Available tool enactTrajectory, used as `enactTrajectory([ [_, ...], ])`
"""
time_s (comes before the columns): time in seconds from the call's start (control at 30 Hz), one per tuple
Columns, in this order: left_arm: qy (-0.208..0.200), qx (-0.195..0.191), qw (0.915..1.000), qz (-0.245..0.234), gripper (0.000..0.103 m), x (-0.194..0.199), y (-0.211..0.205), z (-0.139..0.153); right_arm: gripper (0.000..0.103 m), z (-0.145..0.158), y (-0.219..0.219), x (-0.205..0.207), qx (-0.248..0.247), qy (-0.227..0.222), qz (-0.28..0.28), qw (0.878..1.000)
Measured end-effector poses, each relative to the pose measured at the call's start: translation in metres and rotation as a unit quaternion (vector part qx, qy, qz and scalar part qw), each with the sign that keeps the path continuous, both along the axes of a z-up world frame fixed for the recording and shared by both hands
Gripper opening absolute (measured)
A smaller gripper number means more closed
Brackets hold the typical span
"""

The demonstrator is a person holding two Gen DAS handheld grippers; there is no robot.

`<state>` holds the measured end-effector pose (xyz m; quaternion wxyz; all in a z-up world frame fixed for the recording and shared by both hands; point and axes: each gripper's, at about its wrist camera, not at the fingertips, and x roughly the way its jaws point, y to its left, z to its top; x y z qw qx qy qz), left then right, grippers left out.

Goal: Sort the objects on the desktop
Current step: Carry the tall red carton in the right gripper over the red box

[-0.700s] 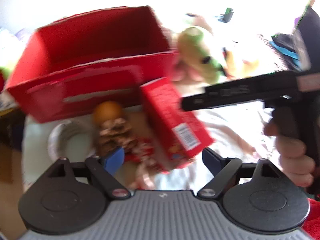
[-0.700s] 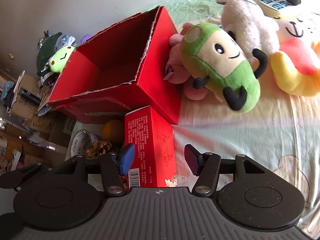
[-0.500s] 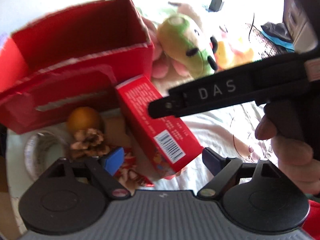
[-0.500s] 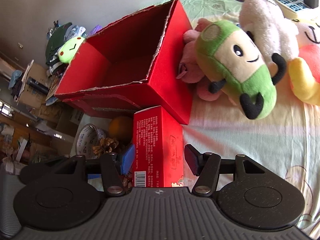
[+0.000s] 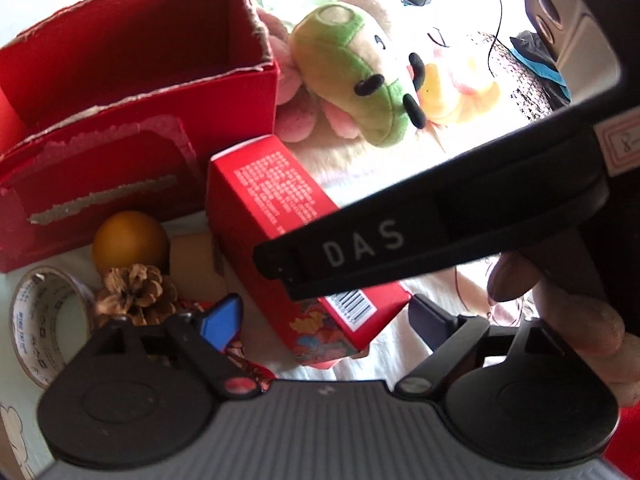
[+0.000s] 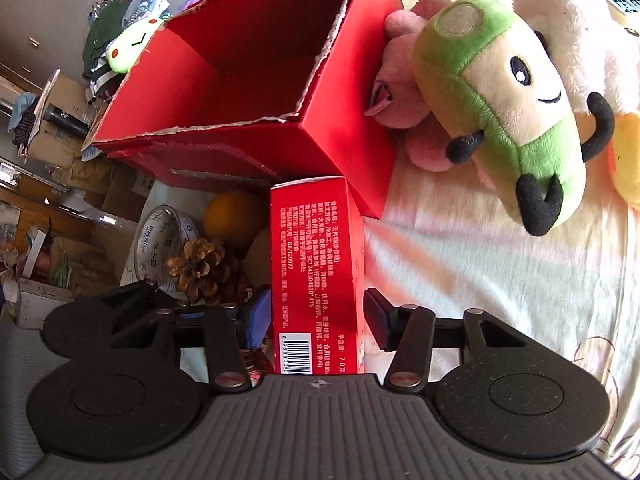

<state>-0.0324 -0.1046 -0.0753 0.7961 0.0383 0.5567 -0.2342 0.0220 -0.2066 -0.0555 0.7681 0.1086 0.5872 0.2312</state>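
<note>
Bedsheet underneath, my right tool clamps the red carton to box it; left tool wide.

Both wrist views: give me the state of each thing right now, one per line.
Big red box: open top, looks empty.
Small red carton: closed, between the right gripper pads.
Right gripper: pads beside carton, contact unclear.
Left gripper: open, holding nothing.
Tape roll: on its side.
Orange: whole.
</note>
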Motion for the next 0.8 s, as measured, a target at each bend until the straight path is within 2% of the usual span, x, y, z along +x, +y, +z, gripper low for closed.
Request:
enactTrajectory([
  [0.07,0.007,-0.001,1.0,-0.001,0.092,0.002,-0.003,-0.003,0.047,0.0,-0.002,-0.002,0.0,0.001,0.001,1.0],
  [0.13,0.011,-0.004,0.9999,-0.011,0.086,0.005,-0.009,-0.007,0.046,0.002,-0.005,-0.006,-0.009,-0.006,0.001,1.0],
  [0.17,0.017,-0.009,0.9996,-0.021,0.079,0.006,-0.014,-0.007,0.046,0.003,-0.006,-0.008,-0.01,-0.009,0.0,1.0],
  [0.3,0.014,-0.015,0.9982,-0.056,0.077,0.013,-0.029,-0.007,0.046,0.007,-0.022,-0.017,-0.013,-0.019,-0.03,0.999],
  [0.4,0.0,-0.018,0.9948,-0.101,0.074,0.007,-0.044,-0.001,0.046,0.013,-0.041,-0.027,-0.012,-0.024,-0.063,0.998],
  [0.63,-0.086,-0.016,0.9772,-0.193,0.072,-0.003,-0.084,0.046,0.046,0.057,-0.089,-0.045,0.015,-0.078,-0.163,0.983],
  [0.8,-0.184,-0.01,0.9574,-0.223,0.068,0.017,-0.086,0.102,0.046,0.114,-0.092,-0.03,0.037,-0.168,-0.196,0.965],
])
